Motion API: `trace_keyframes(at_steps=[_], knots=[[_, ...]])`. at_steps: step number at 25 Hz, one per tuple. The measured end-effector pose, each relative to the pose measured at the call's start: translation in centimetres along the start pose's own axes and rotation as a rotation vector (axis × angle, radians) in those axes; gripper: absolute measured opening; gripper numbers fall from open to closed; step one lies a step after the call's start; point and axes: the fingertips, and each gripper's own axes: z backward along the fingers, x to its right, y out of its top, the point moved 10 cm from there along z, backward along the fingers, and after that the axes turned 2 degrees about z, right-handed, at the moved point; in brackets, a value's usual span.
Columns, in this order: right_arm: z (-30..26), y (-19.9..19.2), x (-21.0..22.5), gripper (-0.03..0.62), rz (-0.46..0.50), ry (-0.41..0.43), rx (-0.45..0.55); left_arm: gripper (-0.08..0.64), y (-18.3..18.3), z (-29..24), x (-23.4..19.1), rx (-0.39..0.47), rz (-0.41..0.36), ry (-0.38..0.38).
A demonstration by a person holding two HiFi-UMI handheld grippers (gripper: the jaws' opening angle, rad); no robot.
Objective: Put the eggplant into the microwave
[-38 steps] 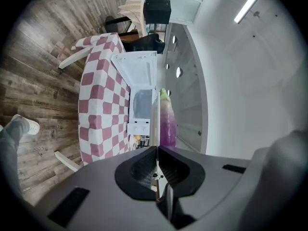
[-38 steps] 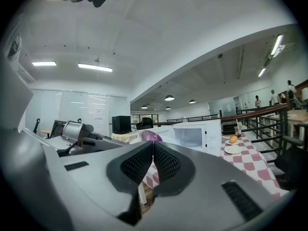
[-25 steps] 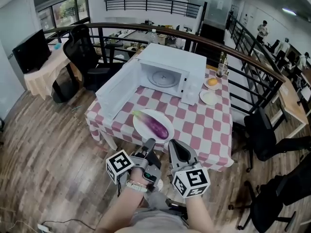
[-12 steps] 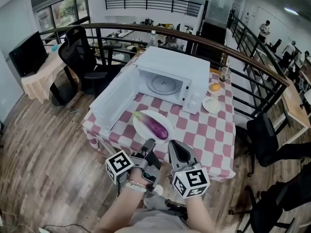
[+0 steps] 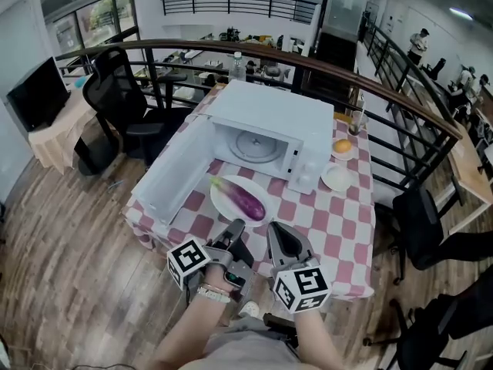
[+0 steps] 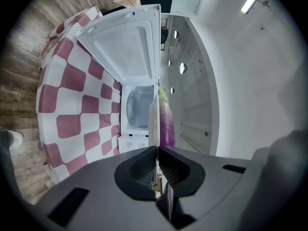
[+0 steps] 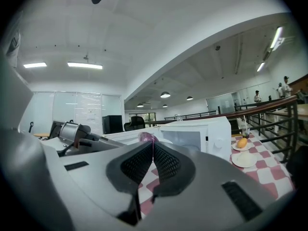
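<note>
A purple eggplant [image 5: 246, 203] with a green stem lies on a white plate [image 5: 223, 204] on the checkered table [image 5: 339, 214], just in front of the white microwave [image 5: 269, 126]. The microwave door [image 5: 176, 174] hangs wide open to the left and the turntable inside is bare. My left gripper [image 5: 237, 226] and right gripper [image 5: 276, 229] hover side by side at the table's near edge, both shut and empty, short of the plate. In the left gripper view the eggplant [image 6: 167, 121] stands straight ahead of the shut gripper [image 6: 156, 150]. In the right gripper view its tip [image 7: 147, 137] peeks over the shut gripper [image 7: 153, 146].
An orange on a small plate [image 5: 341, 146], an empty saucer [image 5: 337, 177] and a bottle [image 5: 355, 118] stand right of the microwave. A curved black railing [image 5: 400, 91] runs behind the table. Office chairs [image 5: 115, 91] [image 5: 420, 222] stand on the wooden floor at both sides.
Both grippers and the head have advanced toward the table; the plate with the eggplant and the microwave now sit closer. Jaws stay shut.
</note>
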Motion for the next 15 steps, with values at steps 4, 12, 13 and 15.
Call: trace_keyframes(at_steps=[4, 12, 13, 15], knots=[[-2.2, 0.0, 1.3, 0.028, -0.012, 0.001, -0.007, 0.015, 1.1, -2.3, 0.0, -0.019, 0.013, 0.002], [-6.0, -0.6, 3.4, 0.028, -0.016, -0.001, -0.012, 0.015, 3.6, -6.2, -1.3, -0.036, 0.003, 0.022], [-6.3, -0.7, 3.6, 0.028, -0.017, -0.007, -0.014, 0.015, 3.9, -6.5, -1.5, -0.034, 0.002, 0.023], [-6.8, -0.9, 4.1, 0.028, -0.024, -0.024, -0.019, 0.015, 4.5, -7.2, -1.8, -0.030, -0.002, 0.023]])
